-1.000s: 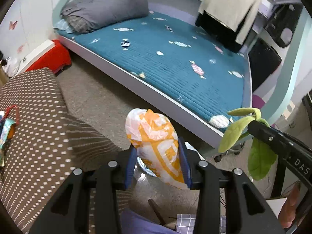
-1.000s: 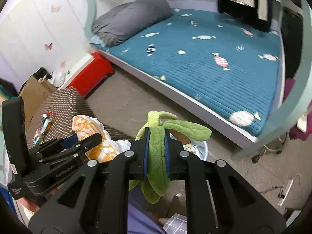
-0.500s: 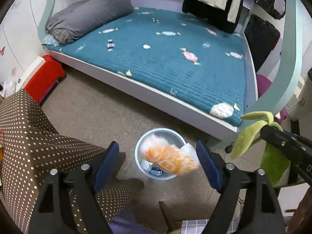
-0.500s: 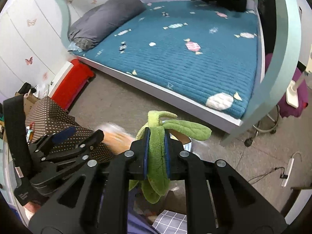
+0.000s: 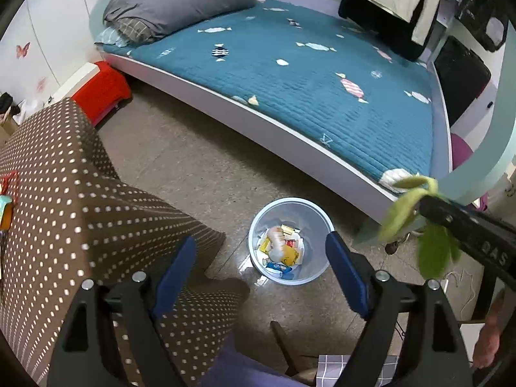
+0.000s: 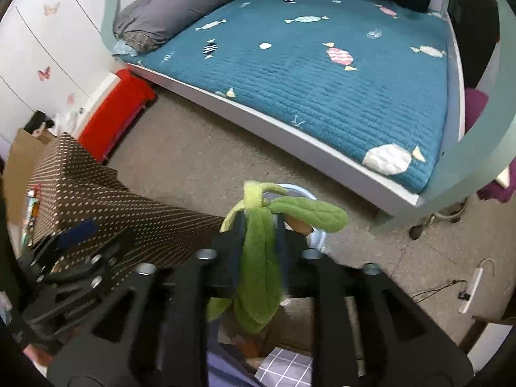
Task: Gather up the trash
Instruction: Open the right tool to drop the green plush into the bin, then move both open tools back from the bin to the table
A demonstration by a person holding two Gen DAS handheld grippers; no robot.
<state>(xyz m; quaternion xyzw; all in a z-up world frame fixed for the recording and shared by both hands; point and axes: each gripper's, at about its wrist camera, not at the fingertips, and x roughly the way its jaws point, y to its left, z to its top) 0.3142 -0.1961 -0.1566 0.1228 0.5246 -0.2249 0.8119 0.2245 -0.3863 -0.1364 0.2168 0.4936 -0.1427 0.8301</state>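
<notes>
Left wrist view: the left gripper (image 5: 262, 271) points steeply down with its jaws wide apart. They have just been opening and nothing is between them. A pale blue bin (image 5: 317, 214) stands on the floor at about 5 o'clock from the picture's centre, in line with the gap between the jaws. An orange-and-white bag (image 5: 277, 242) lies inside it on top of other wrappers. A brown dotted cloth (image 5: 80, 209) fills the 8 o'clock side, and a bed (image 5: 306, 80) runs from 11 to 2 o'clock.

Right wrist view: the right gripper (image 6: 259, 225) has green cloth leaves (image 6: 258, 274) between its jaws, which have just been opening. Blur hides whether the pads press on them. The bin's rim shows just behind the leaves.
</notes>
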